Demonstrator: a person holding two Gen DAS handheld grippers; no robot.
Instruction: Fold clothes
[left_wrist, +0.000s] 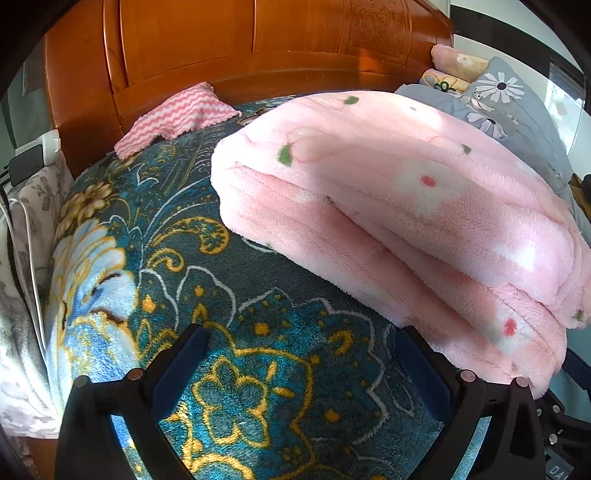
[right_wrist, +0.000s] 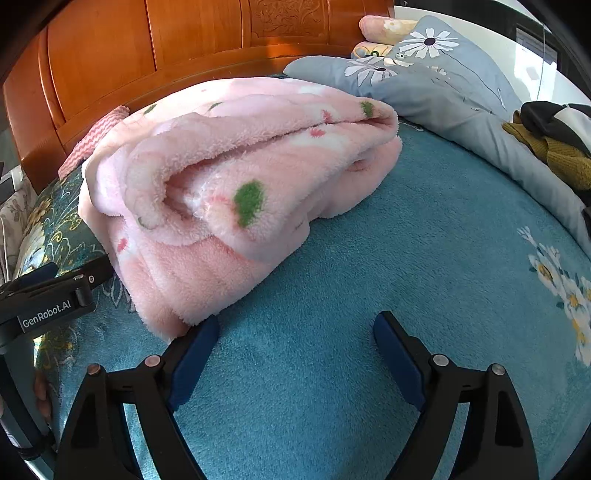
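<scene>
A pink fleece garment (left_wrist: 388, 206) with small flower and green leaf prints lies folded in several layers on the teal patterned bedspread (left_wrist: 258, 369). It also shows in the right wrist view (right_wrist: 236, 177), bunched with a rolled edge facing me. My left gripper (left_wrist: 301, 334) is open and empty, just left of the garment's near corner. My right gripper (right_wrist: 297, 321) is open and empty over the teal bedspread (right_wrist: 369, 258), its left fingertip (right_wrist: 207, 328) close to the garment's near corner. The left gripper's body (right_wrist: 48, 299) shows at the left edge of the right wrist view.
A wooden headboard (left_wrist: 240, 44) stands behind the bed. A pink zigzag cloth (left_wrist: 173, 114) lies by it. A grey daisy-print quilt (right_wrist: 443, 85) and a mustard and black garment pile (right_wrist: 554, 140) lie at the right. Devices (left_wrist: 33, 158) sit at the far left.
</scene>
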